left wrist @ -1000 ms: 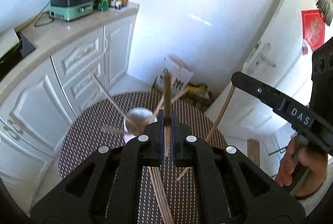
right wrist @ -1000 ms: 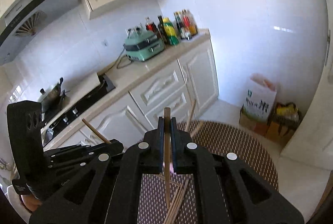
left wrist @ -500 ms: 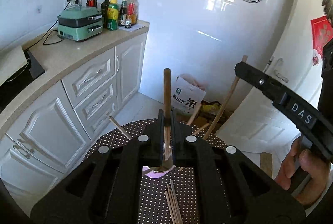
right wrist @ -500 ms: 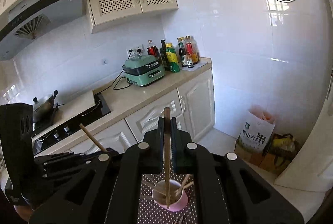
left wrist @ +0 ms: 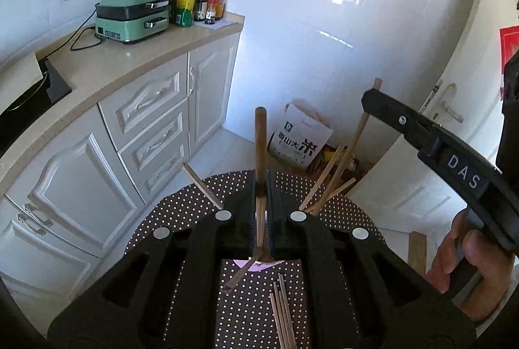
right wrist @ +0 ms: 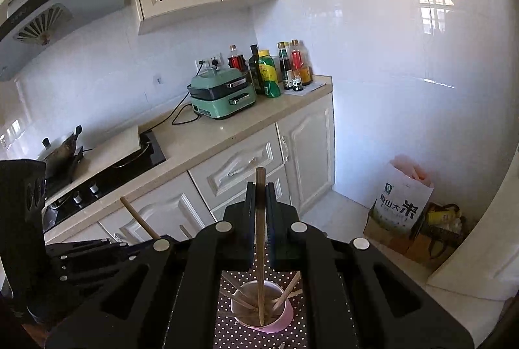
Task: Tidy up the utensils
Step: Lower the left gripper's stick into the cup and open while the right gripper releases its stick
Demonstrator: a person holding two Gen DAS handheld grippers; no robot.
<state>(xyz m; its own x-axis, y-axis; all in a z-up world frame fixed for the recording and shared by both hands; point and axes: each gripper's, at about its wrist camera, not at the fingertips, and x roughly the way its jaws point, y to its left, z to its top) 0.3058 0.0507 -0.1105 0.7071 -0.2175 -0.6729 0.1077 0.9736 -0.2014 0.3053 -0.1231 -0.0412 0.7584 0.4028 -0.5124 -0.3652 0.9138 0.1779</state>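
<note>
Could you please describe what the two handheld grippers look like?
Both are matte black plastic with paired linkage arms and round silver pivot pins. The left gripper and right gripper share that build. The right one's side carries white "DAS" lettering. A bare hand grips its handle; no sleeve shows.

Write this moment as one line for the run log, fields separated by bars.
left tool: shut on wooden chopstick | right tool: shut on second wooden chopstick, tip inside pink round cup | cup: on dotted brown mat

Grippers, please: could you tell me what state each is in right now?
Left gripper: shut on a chopstick.
Right gripper: shut on another chopstick.
</note>
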